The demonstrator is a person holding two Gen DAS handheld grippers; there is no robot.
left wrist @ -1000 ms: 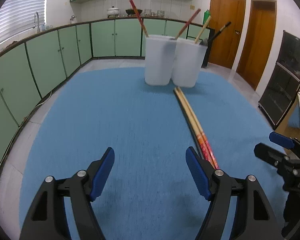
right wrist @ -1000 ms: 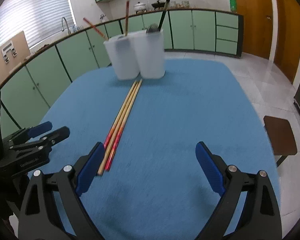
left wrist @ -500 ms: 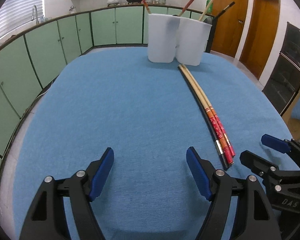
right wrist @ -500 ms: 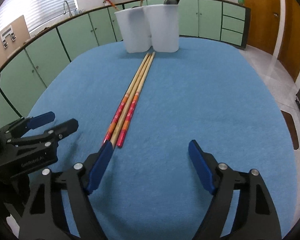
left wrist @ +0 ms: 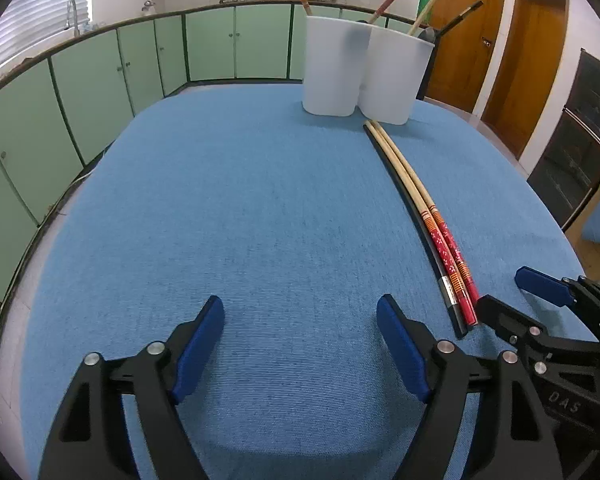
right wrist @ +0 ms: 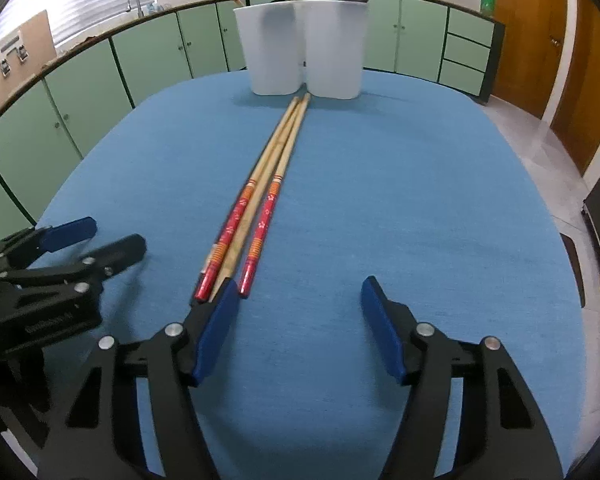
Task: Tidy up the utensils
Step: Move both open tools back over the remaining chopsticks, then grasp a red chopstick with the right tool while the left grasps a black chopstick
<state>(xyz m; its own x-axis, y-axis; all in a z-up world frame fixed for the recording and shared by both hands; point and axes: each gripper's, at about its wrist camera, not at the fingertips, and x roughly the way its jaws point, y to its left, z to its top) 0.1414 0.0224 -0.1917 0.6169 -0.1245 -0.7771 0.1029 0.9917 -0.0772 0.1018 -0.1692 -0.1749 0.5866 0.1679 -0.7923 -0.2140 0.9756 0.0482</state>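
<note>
While both jaws gape empty | left view alone shows black chopstick (left wrist: 412, 216)

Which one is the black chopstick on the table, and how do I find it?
Start at the two white cups at the far end of the blue table. A bundle of long chopsticks runs from them toward you. The black chopstick lies on its left edge; the others have red patterned ends.

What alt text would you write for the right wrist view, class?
A bundle of long chopsticks with red patterned ends lies on a blue tablecloth, running from the right hand-held gripper, whose jaws are closing with nothing between them, toward two white utensil holders. The left hand-held gripper sits beside them.
</note>
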